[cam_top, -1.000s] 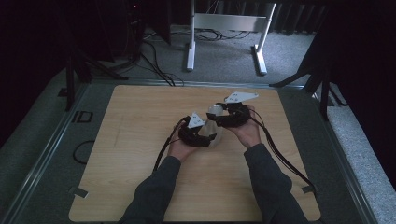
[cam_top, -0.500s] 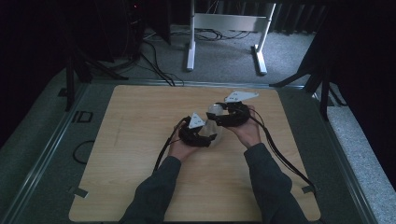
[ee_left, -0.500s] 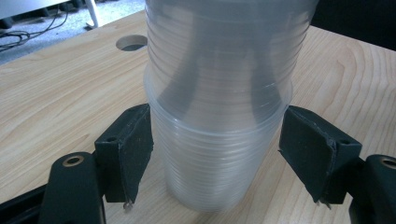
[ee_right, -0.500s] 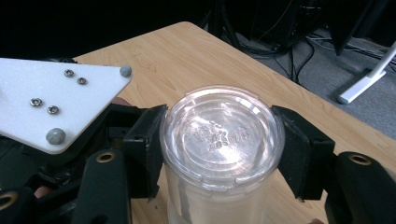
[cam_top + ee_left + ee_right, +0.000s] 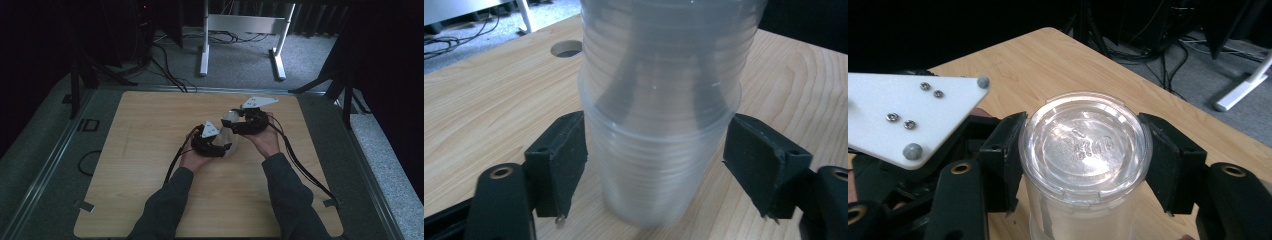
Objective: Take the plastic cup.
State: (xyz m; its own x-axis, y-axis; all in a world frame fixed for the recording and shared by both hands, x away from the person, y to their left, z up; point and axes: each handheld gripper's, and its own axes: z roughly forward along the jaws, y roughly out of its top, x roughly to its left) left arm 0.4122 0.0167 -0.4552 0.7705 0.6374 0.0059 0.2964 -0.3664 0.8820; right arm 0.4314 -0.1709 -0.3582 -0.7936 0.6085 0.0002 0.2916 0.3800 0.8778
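Note:
A stack of clear plastic cups (image 5: 232,131) is held between my two grippers over the middle of the wooden table (image 5: 145,165). In the left gripper view my left gripper (image 5: 654,165) has a black pad on each side of the lowest cup (image 5: 654,170). The rest of the stack (image 5: 664,60) rises above it. These jaws have just been opening slightly, with both pads still against the cup wall. My right gripper (image 5: 1085,160) is shut on the other end of the stack, whose embossed cup base (image 5: 1085,137) faces the camera. Both grippers (image 5: 229,146) (image 5: 231,120) stay close together.
A round cable hole (image 5: 566,48) sits in the tabletop beyond the cups. Cables trail from both grippers across the table toward its near edge. On the carpet behind the table stand a white desk frame (image 5: 240,30), dark stands and loose cables.

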